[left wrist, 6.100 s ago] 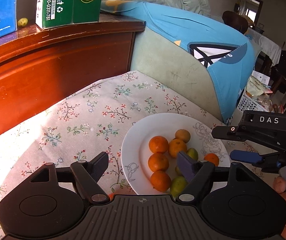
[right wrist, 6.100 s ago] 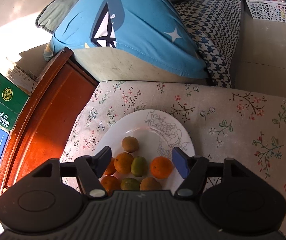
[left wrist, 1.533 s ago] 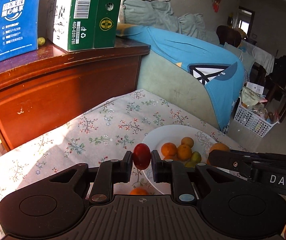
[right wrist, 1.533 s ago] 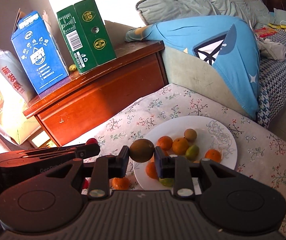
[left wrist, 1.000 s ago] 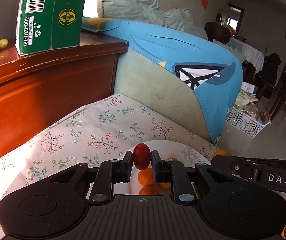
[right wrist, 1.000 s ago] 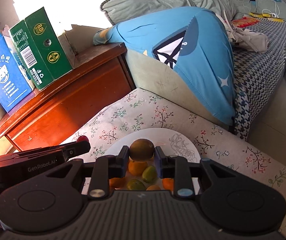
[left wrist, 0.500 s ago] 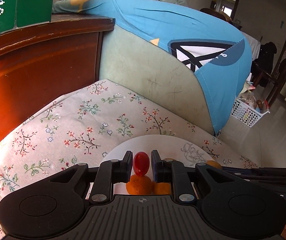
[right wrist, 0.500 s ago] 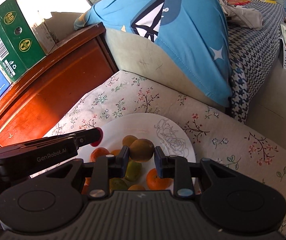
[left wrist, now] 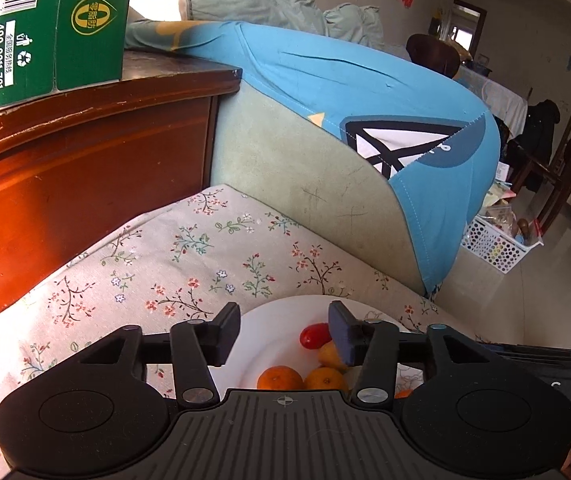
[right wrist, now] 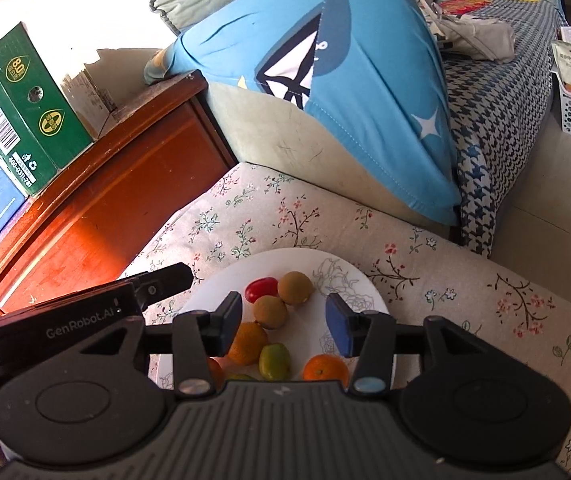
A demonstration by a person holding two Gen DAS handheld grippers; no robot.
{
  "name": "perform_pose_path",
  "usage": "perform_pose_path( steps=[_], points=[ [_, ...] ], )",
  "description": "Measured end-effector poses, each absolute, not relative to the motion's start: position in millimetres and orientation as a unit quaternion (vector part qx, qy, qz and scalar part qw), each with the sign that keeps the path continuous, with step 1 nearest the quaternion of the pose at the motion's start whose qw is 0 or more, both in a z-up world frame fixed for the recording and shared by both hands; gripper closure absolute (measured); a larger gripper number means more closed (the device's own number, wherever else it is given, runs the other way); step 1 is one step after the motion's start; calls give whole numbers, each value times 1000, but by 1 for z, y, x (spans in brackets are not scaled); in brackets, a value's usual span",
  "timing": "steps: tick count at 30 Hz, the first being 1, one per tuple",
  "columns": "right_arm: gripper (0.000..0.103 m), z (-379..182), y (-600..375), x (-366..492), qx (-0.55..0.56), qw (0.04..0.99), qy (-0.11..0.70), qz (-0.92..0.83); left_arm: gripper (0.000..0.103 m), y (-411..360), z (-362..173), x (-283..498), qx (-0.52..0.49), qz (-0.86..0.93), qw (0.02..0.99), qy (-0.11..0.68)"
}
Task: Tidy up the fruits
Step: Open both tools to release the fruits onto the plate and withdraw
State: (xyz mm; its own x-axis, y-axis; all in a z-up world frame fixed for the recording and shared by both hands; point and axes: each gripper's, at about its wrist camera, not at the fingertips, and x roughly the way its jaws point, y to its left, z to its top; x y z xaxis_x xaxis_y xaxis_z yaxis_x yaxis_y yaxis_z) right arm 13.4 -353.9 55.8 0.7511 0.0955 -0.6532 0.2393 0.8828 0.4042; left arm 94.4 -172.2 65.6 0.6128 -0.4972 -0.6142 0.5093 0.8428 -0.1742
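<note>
A white plate (right wrist: pixel 349 280) sits on the floral tablecloth and holds several fruits. A small red fruit (right wrist: pixel 260 289) lies at its far side, next to two brown fruits (right wrist: pixel 295 287) (right wrist: pixel 270 312). Oranges (right wrist: pixel 247 343) and a green fruit (right wrist: pixel 274 361) lie nearer. My right gripper (right wrist: pixel 284 323) is open and empty above the plate. My left gripper (left wrist: pixel 284 332) is open and empty over the plate (left wrist: pixel 269 340); the red fruit (left wrist: pixel 314 335) lies by its right finger, with oranges (left wrist: pixel 279 378) below.
A red wooden cabinet (left wrist: pixel 85 152) with a green carton (left wrist: pixel 53 28) stands left of the table. A sofa arm with a blue cushion (left wrist: pixel 365 112) lies behind the table. A white basket (left wrist: pixel 493 244) sits on the floor at right.
Both grippers opened. The left one released the red fruit and the right one released the brown fruit; both fruits now lie on the plate.
</note>
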Motion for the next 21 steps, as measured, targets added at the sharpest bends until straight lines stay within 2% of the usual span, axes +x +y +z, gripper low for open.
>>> perform_pose_path(
  steps=[1, 3, 5, 6, 7, 10, 21],
  points=[
    [48, 58, -353, 12, 238, 906, 347, -40, 31, -171, 68, 92, 11, -274, 901, 336],
    [40, 63, -352, 9, 239, 908, 341, -44, 29, -164, 75, 87, 10, -269, 906, 328],
    [39, 65, -349, 7, 236, 909, 341, -44, 23, -159, 79, 83, 12, -257, 907, 335],
    [38, 66, -348, 6, 233, 909, 342, -44, 17, -156, 79, 81, 14, -246, 908, 340],
    [33, 67, -346, 4, 230, 910, 343, -46, 15, -152, 80, 79, 13, -241, 908, 342],
    [28, 71, -339, -3, 221, 913, 340, -52, 12, -140, 81, 72, 12, -239, 907, 347],
    [27, 80, -306, -33, 203, 921, 332, -30, 10, -89, 94, 42, -12, -212, 912, 351]
  ],
)
